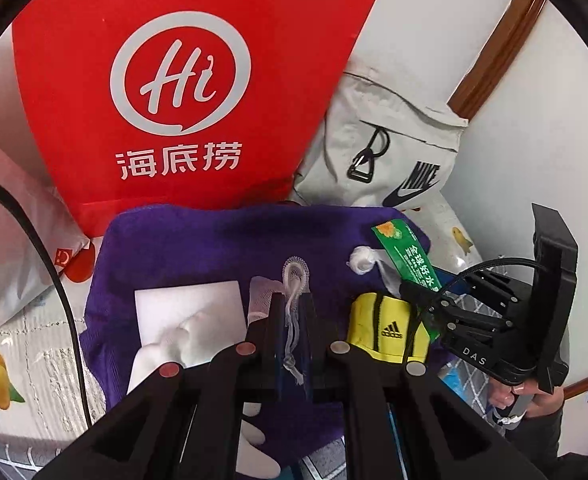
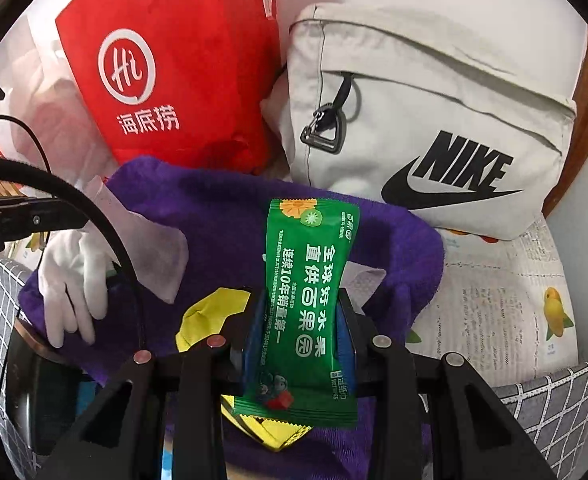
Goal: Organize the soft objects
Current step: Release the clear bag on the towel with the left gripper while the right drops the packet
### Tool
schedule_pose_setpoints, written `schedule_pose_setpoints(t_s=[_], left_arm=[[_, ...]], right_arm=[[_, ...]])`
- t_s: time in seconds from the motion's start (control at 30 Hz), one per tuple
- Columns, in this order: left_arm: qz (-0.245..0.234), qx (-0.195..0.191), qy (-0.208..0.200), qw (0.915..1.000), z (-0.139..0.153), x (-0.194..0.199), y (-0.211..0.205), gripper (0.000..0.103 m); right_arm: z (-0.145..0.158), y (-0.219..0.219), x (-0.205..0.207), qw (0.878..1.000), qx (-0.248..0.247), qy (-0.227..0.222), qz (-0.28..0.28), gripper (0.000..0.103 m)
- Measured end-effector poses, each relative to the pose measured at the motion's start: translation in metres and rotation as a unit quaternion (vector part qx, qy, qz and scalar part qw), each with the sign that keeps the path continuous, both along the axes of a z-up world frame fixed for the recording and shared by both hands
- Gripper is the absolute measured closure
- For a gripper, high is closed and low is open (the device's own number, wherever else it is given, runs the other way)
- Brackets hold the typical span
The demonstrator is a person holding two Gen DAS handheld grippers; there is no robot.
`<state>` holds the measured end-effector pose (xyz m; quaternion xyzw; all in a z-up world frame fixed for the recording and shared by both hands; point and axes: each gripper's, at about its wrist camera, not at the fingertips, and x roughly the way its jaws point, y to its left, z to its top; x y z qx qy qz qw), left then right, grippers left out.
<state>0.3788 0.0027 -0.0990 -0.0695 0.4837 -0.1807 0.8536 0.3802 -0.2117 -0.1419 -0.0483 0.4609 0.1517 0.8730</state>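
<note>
Right claw (image 2: 299,320) clenched on a flat green foil sachet with white lettering (image 2: 307,304), pinched low on its length, top end pointing to 12 o'clock above a crumpled purple terry towel (image 2: 222,204). Left claw (image 1: 292,320) closed on a limp strand of white mesh netting (image 1: 295,280), lifted just over the same towel.

Judged likely to slip: slick foil, held by a narrow pinch only; a quick swing could have dropped it among the clutter. Netting judged prone to snagging on the towel's pile or dragging its loose tail across neighbours.

Yellow and black sports wristband (image 1: 385,324) at 3 o'clock of the left claw, white cloth glove (image 2: 70,280) at 9 o'clock of the right claw, small white wad (image 1: 361,260) near 1 o'clock. Both claws close together, so a collision looked possible.

Red paper bag with white logo (image 1: 182,92) and pale canvas pouch with black logo (image 2: 433,132) at 12 o'clock, leaning; a nudge could have tipped them onto the towel
</note>
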Motion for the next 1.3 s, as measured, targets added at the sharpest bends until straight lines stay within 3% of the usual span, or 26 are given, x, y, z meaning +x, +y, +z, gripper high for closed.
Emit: schedule_pose_setpoints(t_s=[0.7,0.8,0.87,0.97,1.07,1.3], left_arm=[[0.008,0.024,0.031,0.9992,-0.023,0.014,-0.003,0.094],[0.005,0.026,0.035,0.9990,-0.024,0.012,-0.004,0.087],[0.002,0.025,0.038,0.9990,-0.023,0.011,-0.005,0.071],[0.009,0.032,0.033,0.9989,-0.019,0.007,-0.004,0.051],[0.014,0.039,0.024,0.9989,-0.013,0.001,-0.003,0.050],[0.020,0.032,0.020,0.9991,0.000,-0.017,0.003,0.049]], right_arm=[[-0.023,0.011,0.021,0.999,-0.012,0.036,0.023,0.066],[-0.023,0.010,0.021,0.999,-0.014,0.039,0.020,0.059],[-0.023,0.009,0.020,0.999,-0.013,0.038,0.019,0.047],[-0.018,0.009,0.015,0.999,-0.015,0.031,0.022,0.038],[-0.011,0.011,0.008,0.999,-0.021,0.021,0.023,0.033],[0.011,0.009,-0.010,1.000,-0.013,0.010,0.018,0.033]])
